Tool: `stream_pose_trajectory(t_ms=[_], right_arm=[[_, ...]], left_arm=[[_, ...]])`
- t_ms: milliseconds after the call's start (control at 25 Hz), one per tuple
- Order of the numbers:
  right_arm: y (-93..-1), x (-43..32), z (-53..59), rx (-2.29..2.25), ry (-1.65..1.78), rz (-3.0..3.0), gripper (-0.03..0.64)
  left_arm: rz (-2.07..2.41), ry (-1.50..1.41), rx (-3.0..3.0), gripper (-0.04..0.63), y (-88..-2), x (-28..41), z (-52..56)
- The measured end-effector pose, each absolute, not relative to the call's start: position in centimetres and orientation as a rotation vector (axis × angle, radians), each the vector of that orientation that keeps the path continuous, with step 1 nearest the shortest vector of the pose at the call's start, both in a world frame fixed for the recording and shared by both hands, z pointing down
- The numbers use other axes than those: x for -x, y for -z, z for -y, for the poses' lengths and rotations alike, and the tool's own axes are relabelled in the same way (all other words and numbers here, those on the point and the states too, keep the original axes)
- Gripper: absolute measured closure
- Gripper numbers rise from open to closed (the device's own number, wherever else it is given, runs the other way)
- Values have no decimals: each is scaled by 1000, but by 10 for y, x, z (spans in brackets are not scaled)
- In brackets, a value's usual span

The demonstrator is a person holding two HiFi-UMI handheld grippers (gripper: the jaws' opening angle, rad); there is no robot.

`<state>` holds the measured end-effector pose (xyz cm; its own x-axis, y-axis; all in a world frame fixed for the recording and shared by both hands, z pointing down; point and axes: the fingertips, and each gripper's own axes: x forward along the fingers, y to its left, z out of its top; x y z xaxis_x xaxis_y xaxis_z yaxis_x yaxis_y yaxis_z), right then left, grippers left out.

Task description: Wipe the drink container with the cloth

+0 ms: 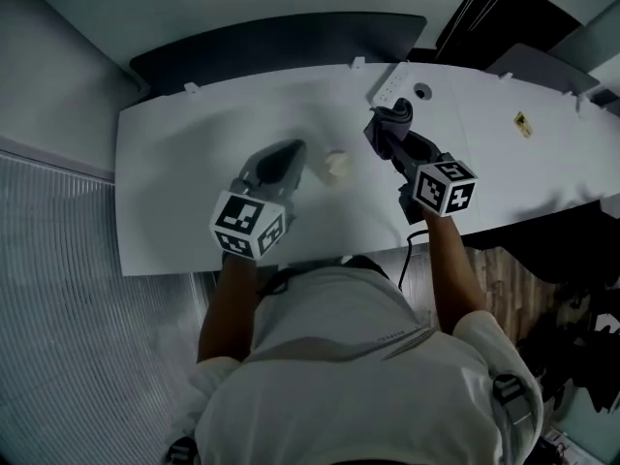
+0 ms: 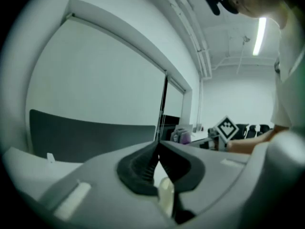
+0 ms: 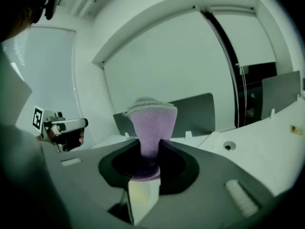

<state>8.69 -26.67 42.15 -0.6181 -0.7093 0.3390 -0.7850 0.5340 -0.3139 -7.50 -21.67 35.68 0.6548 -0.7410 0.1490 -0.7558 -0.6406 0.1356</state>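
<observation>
In the head view a small pale drink container [image 1: 337,165] stands on the white table [image 1: 184,163], just right of my left gripper [image 1: 294,150]. That gripper is shut with nothing between its jaws, whose tips meet in the left gripper view [image 2: 158,145]. My right gripper [image 1: 389,136] is farther right and shut on a purple cloth [image 1: 395,118]. In the right gripper view the cloth [image 3: 151,120] stands up from the closed jaws [image 3: 150,149] and fans out at the top. The container is hidden in both gripper views.
A white strip-shaped object [image 1: 390,85] and a round cable hole [image 1: 422,91] lie at the table's far edge behind the right gripper. A dark partition [image 1: 281,37] runs along the back. A yellow sticker [image 1: 523,121] sits far right. A cable [image 1: 411,244] hangs over the near edge.
</observation>
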Motion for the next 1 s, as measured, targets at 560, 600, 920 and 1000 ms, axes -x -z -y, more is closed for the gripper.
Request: stream_pose_trajectory(t_ms=[560,600,920,1000], right_arm=[[-283,-94,167,-1635,-202,2705,522],[-281,-93,164,-1639,-200,2701,522],[-274,-92,152,-1641,-189,2703,522],[-274,-94,150,-1643,-189,2702,522]], left_arm=[[1317,57,-2774,591,-278,108,167],[1319,52,-2788,591,-274,108,165],[1311,23,-2841,591,-263,100,152],[1312,23,-2839,591,-262,100,150]])
